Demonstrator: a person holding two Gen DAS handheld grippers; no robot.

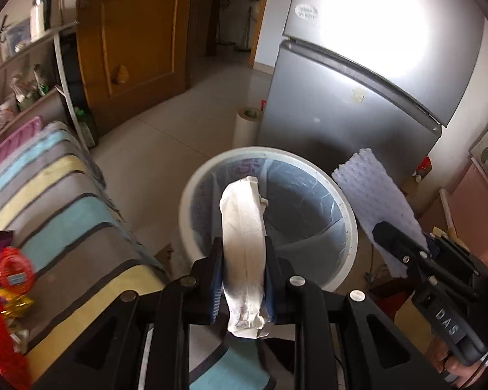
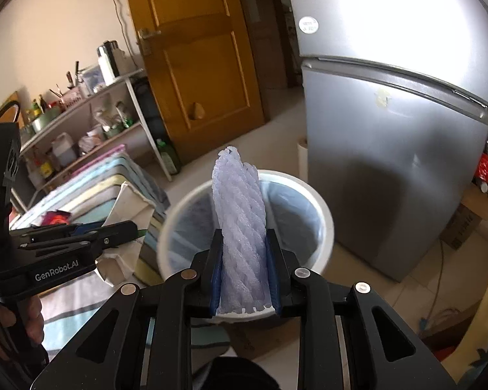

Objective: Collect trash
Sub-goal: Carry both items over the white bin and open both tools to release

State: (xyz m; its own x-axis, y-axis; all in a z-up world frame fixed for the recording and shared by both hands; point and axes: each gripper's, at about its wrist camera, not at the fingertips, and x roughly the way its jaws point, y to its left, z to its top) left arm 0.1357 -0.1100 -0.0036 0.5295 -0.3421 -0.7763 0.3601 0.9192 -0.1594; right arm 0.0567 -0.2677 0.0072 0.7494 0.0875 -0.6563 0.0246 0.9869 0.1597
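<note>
Left wrist view: the left tool (image 1: 244,279) is clamped on a white paper scrap (image 1: 244,224), its length pointing ahead over the bin (image 1: 349,224). The right tool (image 2: 245,269) grips purple foam netting (image 2: 239,214), just short of the bin's near rim.

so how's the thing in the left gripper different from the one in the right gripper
The left gripper holds a white crumpled paper wrapper; the right gripper holds a pale lilac foam net sleeve. The wrapper is smooth, creased and curves over at its top; the sleeve is knobbly, mesh-textured and stands straighter. Both are clamped between blue pads and poised above the lined white trash bin.
</note>
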